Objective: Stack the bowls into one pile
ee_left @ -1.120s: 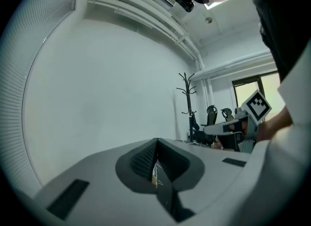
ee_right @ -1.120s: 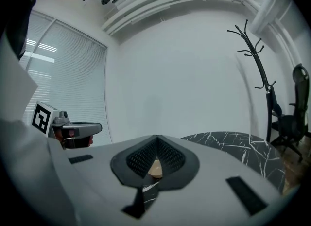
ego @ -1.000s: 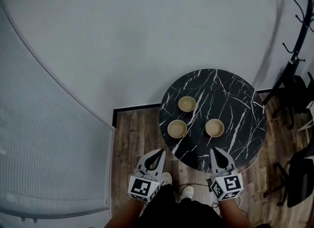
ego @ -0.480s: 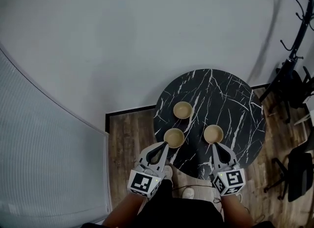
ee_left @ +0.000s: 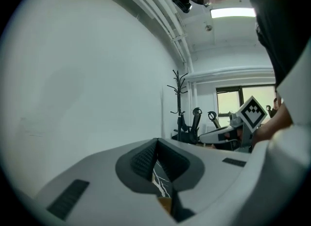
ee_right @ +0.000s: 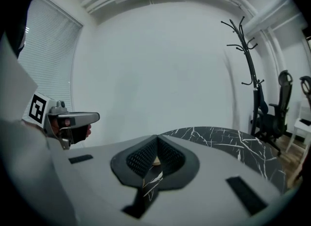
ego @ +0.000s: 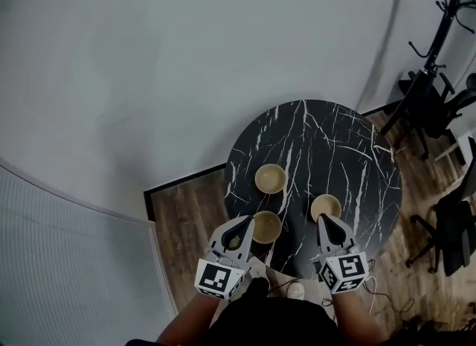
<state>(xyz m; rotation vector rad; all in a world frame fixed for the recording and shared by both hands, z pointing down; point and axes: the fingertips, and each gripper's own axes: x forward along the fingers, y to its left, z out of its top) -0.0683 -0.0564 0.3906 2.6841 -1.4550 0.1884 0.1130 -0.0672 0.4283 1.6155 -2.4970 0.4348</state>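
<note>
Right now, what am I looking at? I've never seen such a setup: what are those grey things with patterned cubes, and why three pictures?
There is no robot here: a person holds a two-jaw tool in each hand. The picture from above comes from a camera on the person's head. It shows the left gripper and the right gripper at the near edge of a round black marble table. The patterned cubes are part of the grippers. The other two pictures come from wide-angle cameras that ride on each gripper and look along its grey jaws. Three tan bowls sit apart on the table: the far bowl, the left bowl beside the left gripper's tip, and the right bowl just ahead of the right gripper. Both grippers are shut and hold nothing. No bowl is stacked yet.
</note>
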